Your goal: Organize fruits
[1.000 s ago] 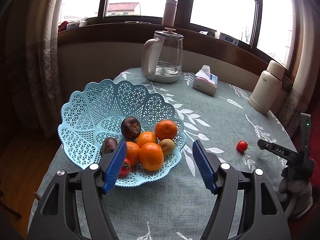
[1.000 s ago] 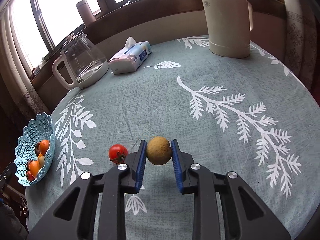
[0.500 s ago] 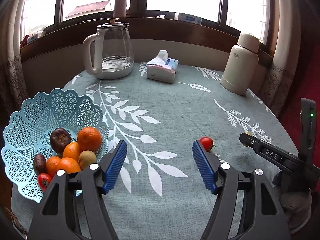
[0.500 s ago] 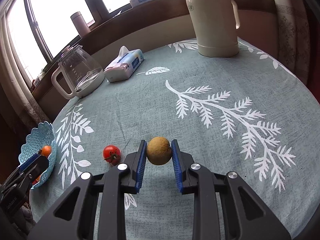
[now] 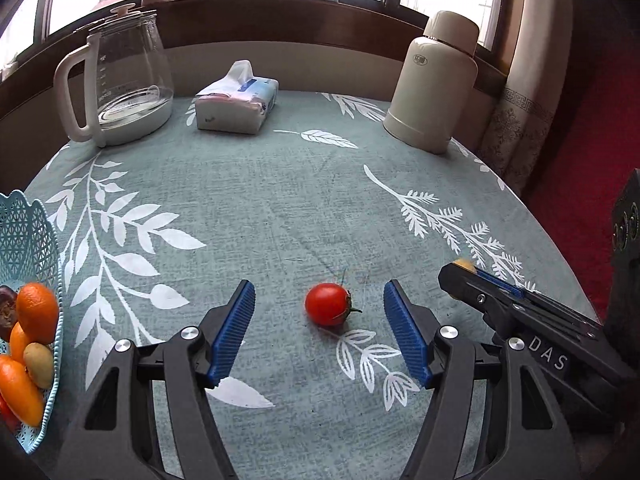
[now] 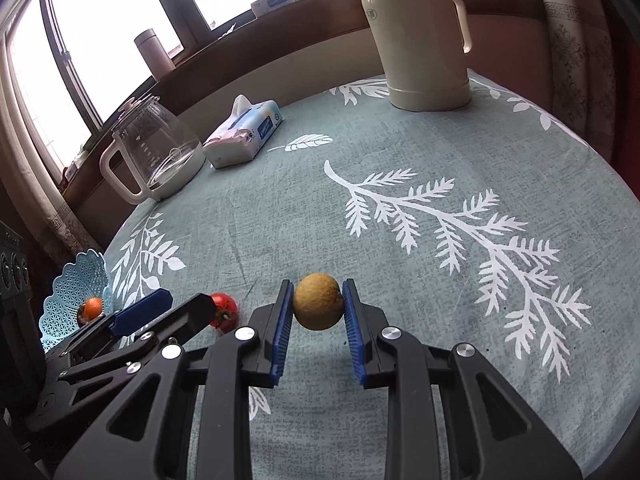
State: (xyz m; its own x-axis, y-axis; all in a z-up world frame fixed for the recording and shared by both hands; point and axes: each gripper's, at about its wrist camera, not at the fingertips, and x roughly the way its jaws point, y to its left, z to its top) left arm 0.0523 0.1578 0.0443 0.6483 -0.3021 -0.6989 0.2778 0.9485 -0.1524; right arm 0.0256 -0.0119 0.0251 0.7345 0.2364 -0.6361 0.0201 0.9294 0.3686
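A red tomato (image 5: 328, 304) lies on the teal tablecloth, between the blue pads of my open left gripper (image 5: 319, 316) and a little ahead of them. A light blue lattice basket (image 5: 28, 232) at the left edge holds oranges (image 5: 37, 312), a kiwi and dark fruits. My right gripper (image 6: 318, 307) is shut on a brown kiwi (image 6: 318, 306) just above the cloth. In the right wrist view the tomato (image 6: 225, 308) sits partly behind the left gripper (image 6: 176, 308), with the basket (image 6: 76, 288) farther left. The right gripper (image 5: 480, 280) shows at the right of the left wrist view.
A glass kettle (image 5: 120, 80) with a white handle, a tissue pack (image 5: 236, 100) and a cream thermos (image 5: 436, 80) stand along the far edge of the round table. A window sill with a small box runs behind. Curtains hang at both sides.
My left gripper has swung from the basket rightward to the tomato, which now lies between its open fingers. The right gripper keeps its hold on the kiwi, nearly in place.
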